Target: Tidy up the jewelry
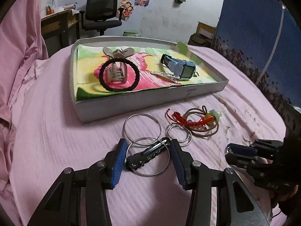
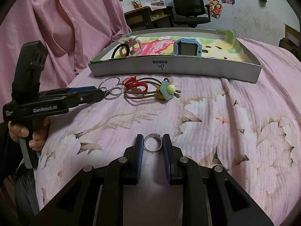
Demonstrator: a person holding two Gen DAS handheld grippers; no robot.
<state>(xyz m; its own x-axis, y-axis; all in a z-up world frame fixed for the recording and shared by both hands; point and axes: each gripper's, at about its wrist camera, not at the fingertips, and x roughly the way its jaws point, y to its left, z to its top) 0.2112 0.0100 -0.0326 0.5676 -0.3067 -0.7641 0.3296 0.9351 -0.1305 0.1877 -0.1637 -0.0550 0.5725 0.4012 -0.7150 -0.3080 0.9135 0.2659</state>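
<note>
Step in hand: both tongs are loaded for carrying to the tray; this looks like the middle of the sort.
Left tongs (image 1: 147, 143): clenched on a dark clip (image 1: 144, 154), which lies slantwise between the pads with a wire hoop (image 1: 161, 169) looped round it.
Right tongs (image 2: 153, 137): clenched on a silver finger ring (image 2: 152, 143), standing on edge between the pads just above the pink bedspread (image 2: 207, 113).
Tray (image 1: 150, 99): straight ahead of both tongs, beyond the loose pile, its front wall nearest.
Doing it well: lift straight up before travelling. The hoop on the clip looks free to swing and could snag the other hoops just ahead of the left tips. Clear the front wall, lower onto bare liner, then let go low. The ring is held by its thin edge and will likely roll if dropped.
Count, ahead of left tongs: four wire hoops in all, two large and two small; one red cord bracelet (image 1: 178, 118); one tan cord loop (image 1: 203, 130) with beads.
Count, in tray: one black hair tie (image 1: 119, 75), one beige claw clip (image 1: 117, 56), one blue watch (image 1: 180, 68), one silver hair pin (image 1: 165, 75).
</note>
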